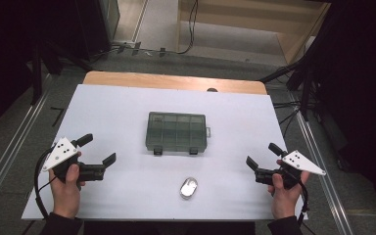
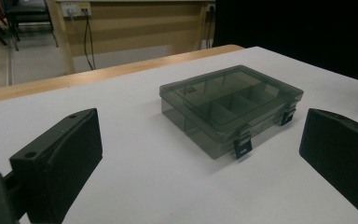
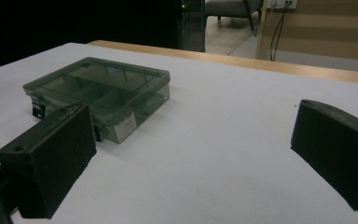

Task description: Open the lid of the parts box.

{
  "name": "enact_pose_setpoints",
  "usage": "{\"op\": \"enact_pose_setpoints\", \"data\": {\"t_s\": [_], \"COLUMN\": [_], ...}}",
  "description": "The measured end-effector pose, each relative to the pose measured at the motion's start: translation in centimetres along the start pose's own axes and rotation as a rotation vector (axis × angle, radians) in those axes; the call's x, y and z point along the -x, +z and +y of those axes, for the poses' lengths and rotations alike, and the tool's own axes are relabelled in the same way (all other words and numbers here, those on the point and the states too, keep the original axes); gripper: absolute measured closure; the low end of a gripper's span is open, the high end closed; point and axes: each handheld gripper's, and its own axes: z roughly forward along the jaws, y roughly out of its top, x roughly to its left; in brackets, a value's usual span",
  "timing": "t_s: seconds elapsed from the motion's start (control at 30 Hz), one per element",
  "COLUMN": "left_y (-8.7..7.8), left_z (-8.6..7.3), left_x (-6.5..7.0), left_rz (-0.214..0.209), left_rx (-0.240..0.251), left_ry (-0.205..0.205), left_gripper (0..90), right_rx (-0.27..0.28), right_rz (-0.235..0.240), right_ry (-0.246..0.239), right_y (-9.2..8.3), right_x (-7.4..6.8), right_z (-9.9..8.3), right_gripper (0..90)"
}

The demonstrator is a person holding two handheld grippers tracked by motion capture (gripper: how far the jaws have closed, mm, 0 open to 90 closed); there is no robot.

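- The white rectangular table top (image 1: 127, 122) is laid over a wooden table (image 1: 176, 81); wide bare margins are left on all sides, so room to move is judged ample.
- The smoky-grey translucent plastic compartment box (image 1: 176, 131) is set at the centre, lid closed, its two latches (image 1: 158, 151) turned to the near edge, likely for easy reach.
- The left gripper (image 1: 98, 155) is held near-left, jaws spread, nothing gripped, aimed toward the box.
- The right gripper (image 1: 264, 155) is held near-right, jaws likewise spread and empty.
- The small shiny oval metal object (image 1: 189, 188) is placed near the near edge, between the grippers.

Closed compartment box (image 1: 176, 132) sits mid-table (image 1: 117, 105); both tools apart.
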Motion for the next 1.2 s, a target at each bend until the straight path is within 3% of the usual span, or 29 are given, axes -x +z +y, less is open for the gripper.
{"op": "enact_pose_setpoints", "data": {"t_s": [0.23,0.6,0.7,0.97,1.13,1.2], "left_y": [1.3,3.3,3.8,4.9,5.6,5.9], "left_z": [1.1,2.2,2.4,3.2,3.4,3.4], "left_x": [0.9,1.7,1.9,2.1,1.9,1.8], "left_rz": [-0.007,-0.042,-0.030,-0.054,-0.057,-0.062], "left_rx": [-0.003,-0.022,-0.019,-0.016,-0.028,-0.029], "left_ry": [0.020,0.013,-0.005,-0.042,-0.080,-0.091], "left_gripper": [0.0,0.0,6.3,16.4,31.6,38.5], "right_rx": [0.004,0.008,0.008,-0.002,-0.023,-0.014], "right_rz": [0.024,0.044,0.053,0.098,0.107,0.098], "right_ry": [-0.010,-0.016,-0.010,0.008,-0.008,0.006], "right_y": [1.1,2.3,2.8,4.2,5.4,5.7], "right_x": [-0.8,-1.5,-1.7,-2.3,-2.8,-3.0], "right_z": [0.9,1.9,2.2,2.9,3.4,3.6], "right_gripper": [0.0,0.0,0.0,0.0,0.0,19.6]}}
